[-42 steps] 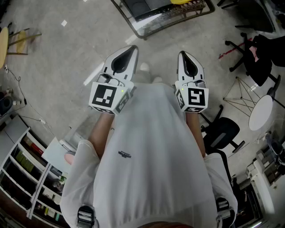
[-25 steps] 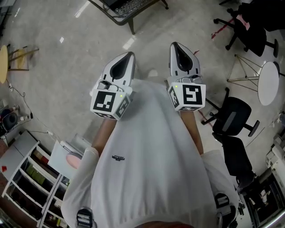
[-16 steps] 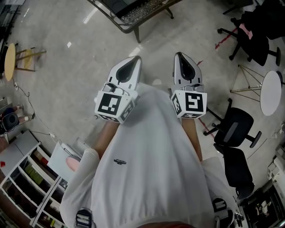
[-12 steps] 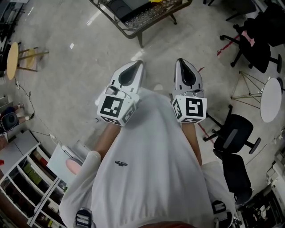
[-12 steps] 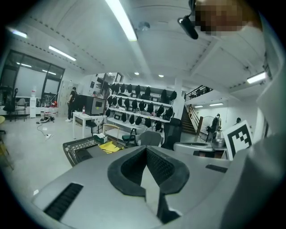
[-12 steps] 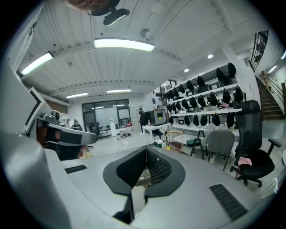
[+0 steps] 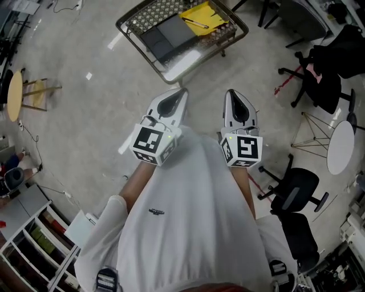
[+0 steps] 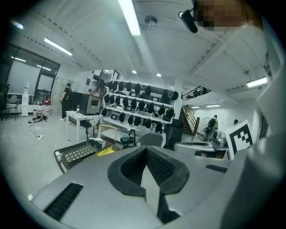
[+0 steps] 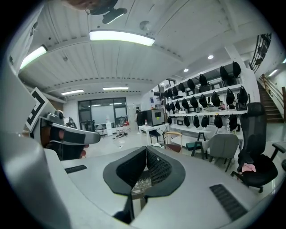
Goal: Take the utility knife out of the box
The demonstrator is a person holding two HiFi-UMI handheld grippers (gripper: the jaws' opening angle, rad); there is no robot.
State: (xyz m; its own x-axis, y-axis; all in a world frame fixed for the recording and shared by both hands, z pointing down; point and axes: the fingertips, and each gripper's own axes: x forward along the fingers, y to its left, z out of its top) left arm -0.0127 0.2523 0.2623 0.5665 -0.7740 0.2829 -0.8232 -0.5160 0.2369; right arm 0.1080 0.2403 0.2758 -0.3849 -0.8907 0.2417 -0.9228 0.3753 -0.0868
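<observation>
A low wire-mesh table (image 7: 226,41) stands ahead on the floor. On it lie a flat dark grey box (image 7: 165,35) and a yellow sheet (image 7: 202,16) with a thin pen-like thing (image 7: 197,21) across it; I cannot tell if that is the utility knife. My left gripper (image 7: 181,91) and right gripper (image 7: 231,92) are held side by side in front of a white shirt, short of the table, both shut and empty. The left gripper view shows the shut jaw tips (image 8: 146,150) with the mesh table (image 8: 76,154) beyond. The right gripper (image 9: 146,150) looks across the room.
Black office chairs (image 7: 293,188) and a round white table (image 7: 341,145) stand at the right. White shelving (image 7: 28,251) fills the lower left, and a small round yellow stool (image 7: 14,94) is at the far left. Bare concrete floor lies around the mesh table.
The person has walked forward: the mesh table, cut off at the top edge before, is fully in view and nearer. Both grippers kept their shut, side-by-side pose.
</observation>
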